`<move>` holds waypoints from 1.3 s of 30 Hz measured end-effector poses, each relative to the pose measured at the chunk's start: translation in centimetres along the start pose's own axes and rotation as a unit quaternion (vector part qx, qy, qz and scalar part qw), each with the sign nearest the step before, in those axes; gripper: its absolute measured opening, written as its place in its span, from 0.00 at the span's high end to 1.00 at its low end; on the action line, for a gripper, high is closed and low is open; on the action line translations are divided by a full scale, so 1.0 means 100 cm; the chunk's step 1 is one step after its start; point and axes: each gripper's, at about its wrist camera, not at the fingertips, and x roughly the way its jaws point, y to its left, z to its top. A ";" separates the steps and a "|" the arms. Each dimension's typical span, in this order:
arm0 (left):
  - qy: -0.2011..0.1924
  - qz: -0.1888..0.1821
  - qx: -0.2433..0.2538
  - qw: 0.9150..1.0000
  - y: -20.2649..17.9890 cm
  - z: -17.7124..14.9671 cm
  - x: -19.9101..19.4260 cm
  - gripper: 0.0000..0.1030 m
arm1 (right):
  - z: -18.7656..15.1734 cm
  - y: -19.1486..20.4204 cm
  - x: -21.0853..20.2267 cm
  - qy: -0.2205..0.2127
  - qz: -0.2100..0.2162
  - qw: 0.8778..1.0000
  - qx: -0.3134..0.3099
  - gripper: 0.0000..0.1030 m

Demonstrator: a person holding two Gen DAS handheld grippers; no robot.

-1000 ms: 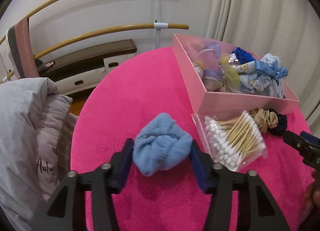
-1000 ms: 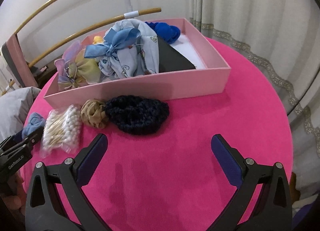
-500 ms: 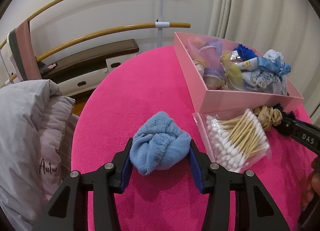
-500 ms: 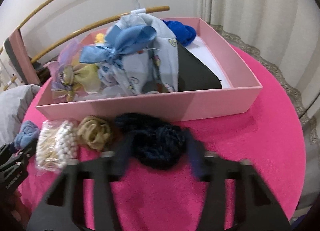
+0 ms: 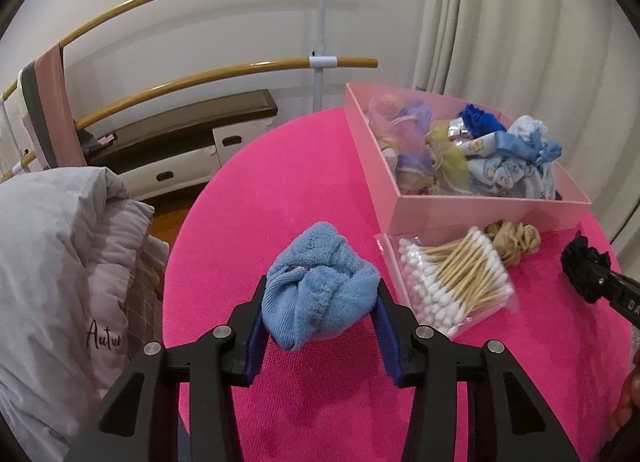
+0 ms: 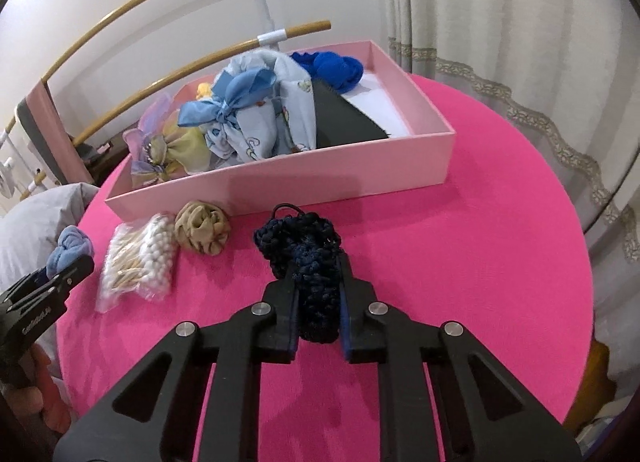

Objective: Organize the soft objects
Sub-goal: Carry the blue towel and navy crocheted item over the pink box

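My left gripper [image 5: 320,302] is shut on a light blue towel bundle [image 5: 318,286] and holds it above the pink table; the bundle also shows in the right wrist view [image 6: 70,248]. My right gripper [image 6: 318,282] is shut on a dark navy crocheted scrunchie [image 6: 304,250], lifted slightly off the cloth; the scrunchie also shows in the left wrist view [image 5: 586,266]. A pink box [image 6: 320,181] behind holds several scrunchies, bows and cloths. A tan scrunchie [image 6: 202,232] lies in front of the box.
A clear bag of cotton swabs [image 5: 452,278] lies beside the tan scrunchie [image 5: 514,240]. A grey quilt [image 5: 52,282] lies off the table's left edge. Wooden rails [image 5: 224,69] and a low cabinet [image 5: 180,141] stand behind. Curtains [image 6: 500,21] hang at the right.
My right gripper moved forward and closed on the navy scrunchie, lifting it. My left gripper tightened on the blue towel and raised it a little.
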 end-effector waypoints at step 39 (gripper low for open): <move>-0.108 -0.034 0.061 0.992 -0.095 0.179 -0.062 0.58 | 0.166 0.027 -0.054 -0.112 0.008 0.992 -0.061 0.86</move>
